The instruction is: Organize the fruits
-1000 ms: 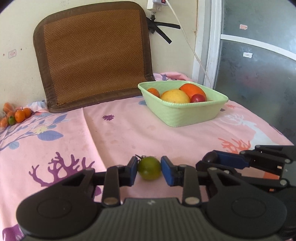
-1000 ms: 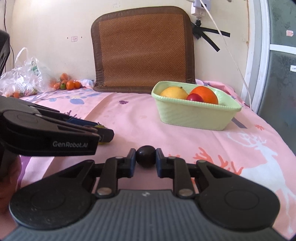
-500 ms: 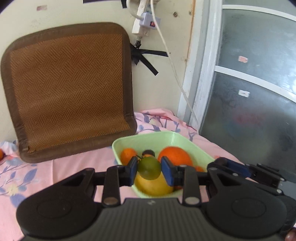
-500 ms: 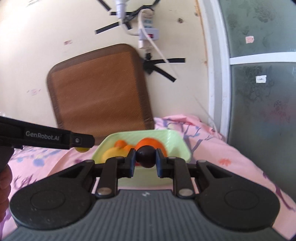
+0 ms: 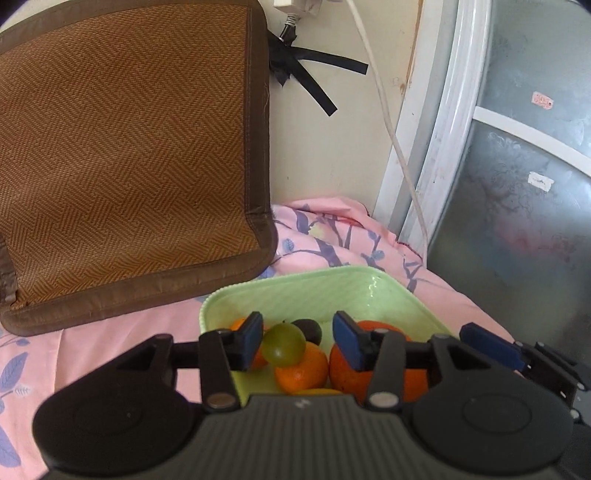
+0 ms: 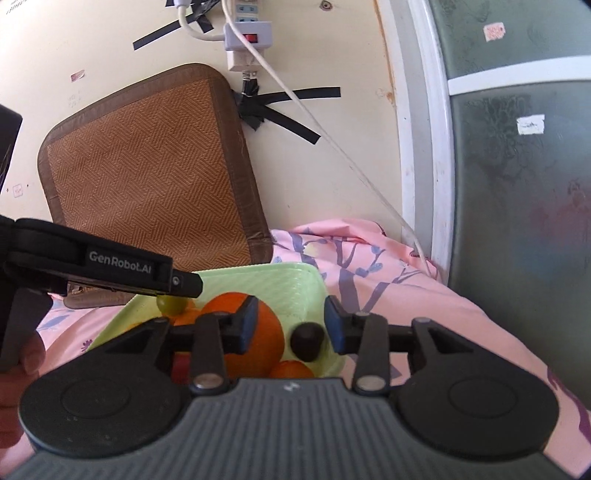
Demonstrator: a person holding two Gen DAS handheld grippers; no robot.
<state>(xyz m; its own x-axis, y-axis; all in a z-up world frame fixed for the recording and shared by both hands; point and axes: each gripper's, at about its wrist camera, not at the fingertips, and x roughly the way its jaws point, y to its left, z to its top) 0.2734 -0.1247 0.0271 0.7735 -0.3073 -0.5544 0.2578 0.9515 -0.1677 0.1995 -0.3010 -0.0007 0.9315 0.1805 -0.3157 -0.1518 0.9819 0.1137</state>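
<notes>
My left gripper (image 5: 301, 341) hangs over the light green basket (image 5: 332, 291), its jaws opening. The small green fruit (image 5: 284, 343) sits between the blue pads, beside the left pad and clear of the right one. My right gripper (image 6: 291, 326) is also over the basket (image 6: 288, 284), jaws opening, and the dark round fruit (image 6: 306, 341) lies loose between the pads, touching neither. Oranges (image 5: 301, 369) and a large orange (image 6: 255, 332) lie in the basket. In the right wrist view the left gripper (image 6: 184, 286) reaches in from the left, above the green fruit (image 6: 170, 303).
A brown woven mat (image 5: 125, 147) leans on the wall behind the basket. A white cable (image 5: 388, 122) runs down from a power strip (image 6: 247, 33). A frosted glass door (image 5: 517, 184) stands at the right. Pink floral cloth (image 5: 110, 350) covers the surface. A hand (image 6: 22, 354) holds the left gripper.
Both grippers came up from low over the cloth to above the basket. Their jaws, then shut on the green fruit and the dark fruit, have parted and let go.
</notes>
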